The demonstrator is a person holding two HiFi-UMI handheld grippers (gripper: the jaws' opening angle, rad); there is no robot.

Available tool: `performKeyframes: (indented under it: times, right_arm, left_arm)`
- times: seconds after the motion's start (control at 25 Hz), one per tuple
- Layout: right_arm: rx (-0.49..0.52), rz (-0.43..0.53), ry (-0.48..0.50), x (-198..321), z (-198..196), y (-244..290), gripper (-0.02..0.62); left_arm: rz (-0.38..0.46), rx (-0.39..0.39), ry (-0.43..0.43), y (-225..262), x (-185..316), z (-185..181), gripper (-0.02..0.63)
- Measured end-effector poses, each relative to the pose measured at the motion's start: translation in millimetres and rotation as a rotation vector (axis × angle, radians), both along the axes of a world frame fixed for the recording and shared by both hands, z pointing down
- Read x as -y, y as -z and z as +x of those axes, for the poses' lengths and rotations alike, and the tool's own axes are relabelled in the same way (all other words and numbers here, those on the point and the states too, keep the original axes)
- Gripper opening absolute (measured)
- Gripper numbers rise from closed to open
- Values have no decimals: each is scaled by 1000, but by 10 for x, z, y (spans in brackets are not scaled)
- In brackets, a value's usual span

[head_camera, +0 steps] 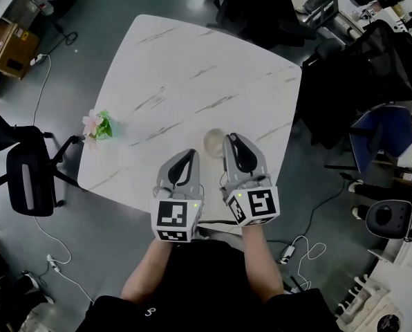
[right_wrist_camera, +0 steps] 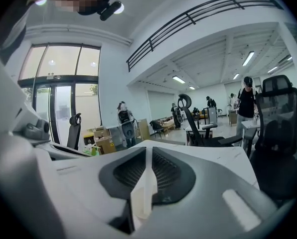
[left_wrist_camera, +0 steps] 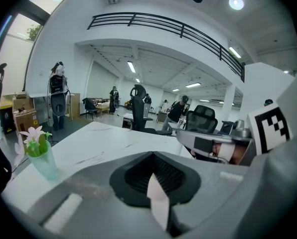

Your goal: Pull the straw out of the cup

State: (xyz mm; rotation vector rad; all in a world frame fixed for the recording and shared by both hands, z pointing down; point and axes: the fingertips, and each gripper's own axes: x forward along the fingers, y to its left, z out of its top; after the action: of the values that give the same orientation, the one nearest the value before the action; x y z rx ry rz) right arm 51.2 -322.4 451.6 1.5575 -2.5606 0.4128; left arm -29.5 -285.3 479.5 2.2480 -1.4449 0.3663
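Observation:
A small round cup (head_camera: 213,142) stands on the white marble table (head_camera: 192,68), near its front edge, seen from straight above. No straw can be made out in it. My left gripper (head_camera: 189,153) lies just left of and behind the cup with its jaws closed and nothing between them. My right gripper (head_camera: 231,139) sits close against the cup's right side, also shut and empty. In the left gripper view the shut jaws (left_wrist_camera: 152,156) point across the tabletop. The right gripper view shows its closed jaws (right_wrist_camera: 148,152) over the table, and the cup is hidden there.
A small vase of pink flowers (head_camera: 97,125) (left_wrist_camera: 40,151) stands at the table's left edge. A black office chair (head_camera: 26,178) is at the left and a blue chair (head_camera: 382,133) at the right. Dark chairs and bags (head_camera: 261,12) crowd the far side. Cables run over the floor.

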Motion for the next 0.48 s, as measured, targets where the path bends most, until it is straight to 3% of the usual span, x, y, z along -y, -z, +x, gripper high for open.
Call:
performKeyframes:
  times: [0.48]
  right_arm:
    - [-4, 110, -42, -581, -74, 514, 38]
  left_arm:
    - [129, -19, -53, 448, -337, -62, 0]
